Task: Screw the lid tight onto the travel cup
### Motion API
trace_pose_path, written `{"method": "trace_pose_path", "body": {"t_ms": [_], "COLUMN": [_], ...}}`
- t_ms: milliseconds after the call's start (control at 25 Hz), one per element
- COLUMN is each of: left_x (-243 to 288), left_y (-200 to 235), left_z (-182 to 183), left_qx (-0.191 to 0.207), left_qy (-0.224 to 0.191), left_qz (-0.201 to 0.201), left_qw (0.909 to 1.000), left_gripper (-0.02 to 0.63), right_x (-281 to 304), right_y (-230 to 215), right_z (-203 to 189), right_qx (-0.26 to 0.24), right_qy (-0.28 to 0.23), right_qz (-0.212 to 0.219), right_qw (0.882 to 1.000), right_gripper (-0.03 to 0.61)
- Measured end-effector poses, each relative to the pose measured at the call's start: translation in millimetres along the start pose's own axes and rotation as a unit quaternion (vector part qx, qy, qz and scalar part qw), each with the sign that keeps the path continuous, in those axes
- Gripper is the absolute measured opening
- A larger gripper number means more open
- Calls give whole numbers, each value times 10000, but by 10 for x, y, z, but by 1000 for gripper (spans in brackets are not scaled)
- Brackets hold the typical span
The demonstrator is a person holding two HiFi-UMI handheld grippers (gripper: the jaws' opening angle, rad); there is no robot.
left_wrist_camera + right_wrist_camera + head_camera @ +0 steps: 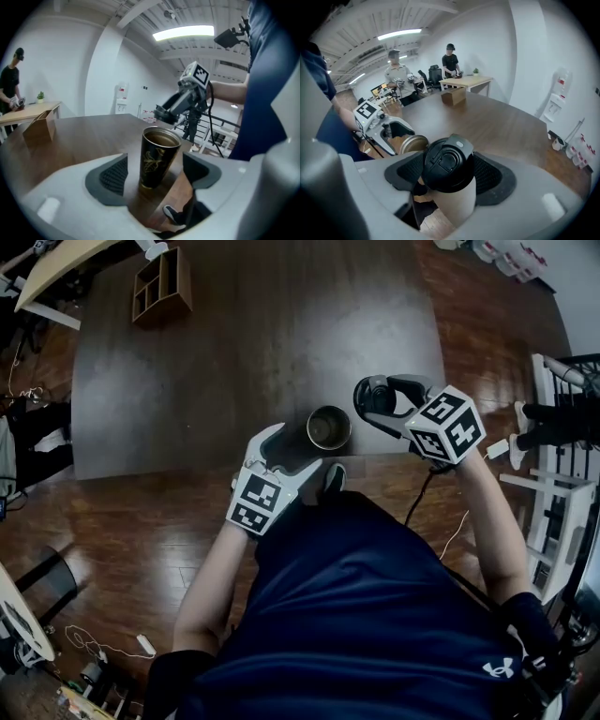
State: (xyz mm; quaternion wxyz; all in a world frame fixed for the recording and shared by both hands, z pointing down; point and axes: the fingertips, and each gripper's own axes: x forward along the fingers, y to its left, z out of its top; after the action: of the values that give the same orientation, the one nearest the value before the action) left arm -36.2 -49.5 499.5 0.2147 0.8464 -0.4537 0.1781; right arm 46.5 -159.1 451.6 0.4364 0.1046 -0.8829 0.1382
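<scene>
The travel cup (328, 427) stands upright on the dark tabletop (262, 324), close to the near edge, with its mouth open and no lid on it. It is black with a gold pattern on its side and a metal lining inside. The left tool (291, 454) reaches in low from the near side with its jaws spread. The cup sits between the two pads, but a sliver of tabletop shows on either side, so neither pad presses on it.

The right tool (380, 397) is raised just to the right of the cup's mouth, clear of it. Its jaws are clamped on the lid (447, 164) — a round black cap with a flip tab on top and a pale cylindrical part below, squeezed between the ribbed pads. Lid and cup are near each other but apart, not touching.
</scene>
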Motion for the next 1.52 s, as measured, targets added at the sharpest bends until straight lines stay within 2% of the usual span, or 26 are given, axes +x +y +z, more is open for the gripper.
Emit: {"method": "trace_pose_path", "body": {"t_ms": [160, 360, 560, 680, 760, 840, 1000, 1080, 1200, 1280, 1320, 1400, 1480, 1520], "left_x": [143, 339, 530, 628, 679, 718, 739, 752, 779, 778, 771, 739, 701, 697], "left_y": [-43, 1, -104, -142, -164, -158, -142, -137, -103, -98, -112, -169, -208, -215], "left_z": [-45, 6, -24, -75, -93, -95, -75, -62, -38, -23, -13, 0, 8, 11], "left_qx": [476, 1082, 1792, 2024, 2112, 2129, 1887, 1698, 1266, 924, 765, 683, 1084, 1366], "left_qy": [115, 75, 253, 372, 397, 363, 158, 93, 42, 3, -21, -16, 60, 107], "left_qz": [-214, -472, -921, -1030, -1060, -981, -674, -369, 334, 607, 561, 155, -314, -492], "left_qw": [9986, 9930, 9792, 9732, 9709, 9715, 9796, 9848, 9914, 9939, 9955, 9975, 9936, 9893], "left_gripper": [399, 411, 431, 431, 430, 425, 399, 397, 397, 400, 402, 419, 428, 428], "right_x": [-91, 75, 311, 426, 480, 502, 505, 503, 500, 495, 490, 470, 445, 434], "right_y": [453, 830, 1002, 1015, 1001, 988, 963, 911, 829, 826, 830, 872, 951, 988], "right_z": [315, 457, 344, 197, 175, 194, 200, 173, 135, 134, 134, 146, 161, 154], "right_qx": [-640, -1252, -1810, -2098, -2140, -2073, -1732, -1345, -758, -557, -555, -858, -1542, -1989], "right_qy": [60, 420, 1106, 1522, 1606, 1597, 1504, 1436, 1296, 1160, 1105, 1038, 1028, 1058], "right_qz": [581, 1156, 1287, 1210, 1166, 1118, 860, 563, 52, -54, -40, 150, 615, 907], "right_qw": [9962, 9845, 9687, 9582, 9565, 9587, 9695, 9788, 9886, 9917, 9923, 9908, 9807, 9701], "right_gripper": [337, 337, 337, 337, 337, 337, 337, 337, 337, 337, 337, 337, 337, 337]}}
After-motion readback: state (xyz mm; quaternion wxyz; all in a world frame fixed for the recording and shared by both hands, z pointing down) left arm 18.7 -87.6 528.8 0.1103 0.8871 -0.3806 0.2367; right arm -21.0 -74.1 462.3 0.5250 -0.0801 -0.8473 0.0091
